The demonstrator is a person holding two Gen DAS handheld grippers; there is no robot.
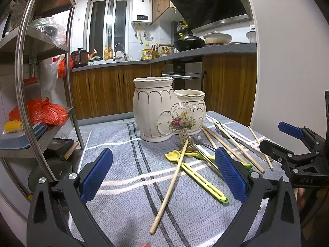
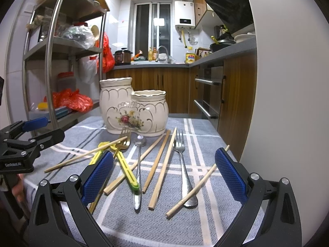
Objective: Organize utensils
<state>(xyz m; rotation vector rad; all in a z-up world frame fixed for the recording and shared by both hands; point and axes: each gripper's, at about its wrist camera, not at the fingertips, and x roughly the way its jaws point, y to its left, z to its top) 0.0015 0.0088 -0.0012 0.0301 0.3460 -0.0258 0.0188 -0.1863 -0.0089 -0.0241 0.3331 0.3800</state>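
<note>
Apparently nothing is sorted yet: chopsticks (image 2: 158, 162), forks (image 2: 182, 164), a spoon (image 2: 138, 164) and yellow utensils (image 2: 123, 164) lie scattered on the table (image 2: 201, 222) before the ceramic holder (image 2: 133, 109). Left tool (image 1: 164, 175) and right tool (image 2: 164, 175) hover spread, holding nothing.

Cream ceramic holder (image 2: 133, 111) stands upright on the cloth: two joined pots, the taller behind, the shorter in front, flower print and gold trim; nothing shows above either rim. All utensils lie flat in front of holder. Gold fork (image 2: 124, 139) nearest its base, crossed by one chopstick (image 2: 86, 154) and yellow-green plastic utensils (image 2: 123, 164). Beside these, silver spoon (image 2: 138, 170), more wooden chopsticks (image 2: 158, 162), silver fork (image 2: 183, 164); one chopstick (image 2: 197, 187) lies across that fork's handle.
</note>
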